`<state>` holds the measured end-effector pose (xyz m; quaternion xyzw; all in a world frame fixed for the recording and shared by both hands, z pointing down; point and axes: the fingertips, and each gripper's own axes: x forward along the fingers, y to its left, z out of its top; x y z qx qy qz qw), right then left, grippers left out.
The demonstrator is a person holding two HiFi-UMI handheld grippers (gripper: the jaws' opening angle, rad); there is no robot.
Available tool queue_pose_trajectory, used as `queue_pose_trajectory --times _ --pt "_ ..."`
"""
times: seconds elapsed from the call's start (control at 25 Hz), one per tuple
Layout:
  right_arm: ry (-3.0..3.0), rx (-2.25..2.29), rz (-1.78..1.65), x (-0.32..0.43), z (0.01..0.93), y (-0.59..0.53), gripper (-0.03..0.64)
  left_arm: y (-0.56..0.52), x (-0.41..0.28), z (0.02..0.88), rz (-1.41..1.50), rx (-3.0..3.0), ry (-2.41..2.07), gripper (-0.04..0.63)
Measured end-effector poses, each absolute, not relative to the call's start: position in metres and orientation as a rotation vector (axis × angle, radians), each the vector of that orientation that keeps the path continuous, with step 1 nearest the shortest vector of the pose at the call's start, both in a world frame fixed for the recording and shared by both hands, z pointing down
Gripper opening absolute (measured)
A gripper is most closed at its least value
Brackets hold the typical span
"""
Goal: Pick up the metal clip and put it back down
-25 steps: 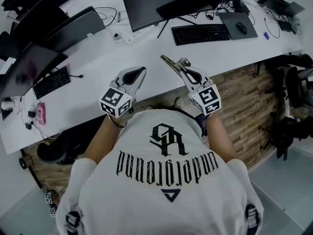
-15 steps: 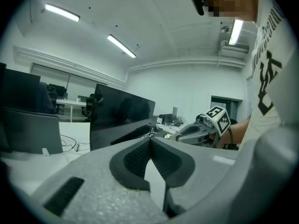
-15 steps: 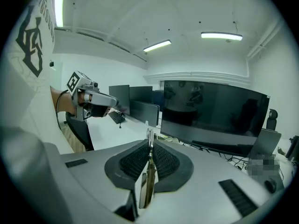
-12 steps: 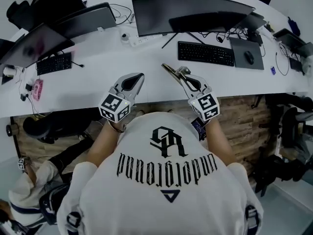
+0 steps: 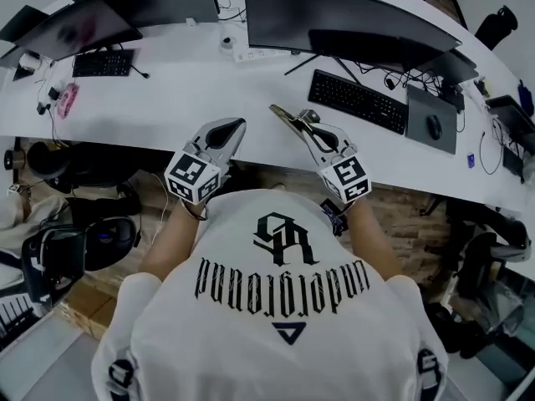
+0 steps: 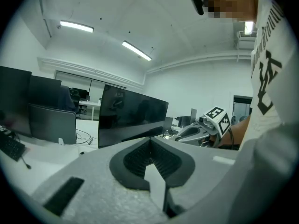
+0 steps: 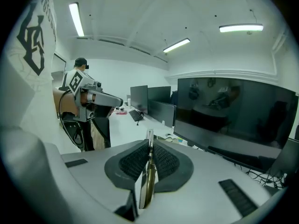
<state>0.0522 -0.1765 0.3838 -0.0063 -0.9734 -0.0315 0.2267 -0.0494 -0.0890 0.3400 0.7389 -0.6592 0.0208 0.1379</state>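
Right gripper (image 5: 313, 129) clamps the metal clip (image 5: 284, 115), aloft over the white desk's (image 5: 167, 90) near edge; left gripper (image 5: 236, 125) jaws together, empty. We'd lower until the clip touches the desktop, then ease apart.

White short-sleeved T-shirt (image 5: 276, 324) printed with a black emblem, gothic lettering and a small triangle; dark wrist band (image 5: 333, 215); left claw (image 5: 237, 124) and right claw (image 5: 310, 122) pale grey, dark ribbed pads (image 7: 133, 160), black-and-white marker cubes (image 5: 191, 176).

Slim metal clip (image 7: 148, 176), edge-on, clamped, tip jutting forward
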Motion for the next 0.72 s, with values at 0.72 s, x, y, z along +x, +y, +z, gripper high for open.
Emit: queue_pose_trajectory --times 0.72 --pt "-2.632 -0.046 0.06 -0.004 0.43 -0.194 0.034 -0.13 -0.097 0.387 0.152 2.097 -1.793 0.012"
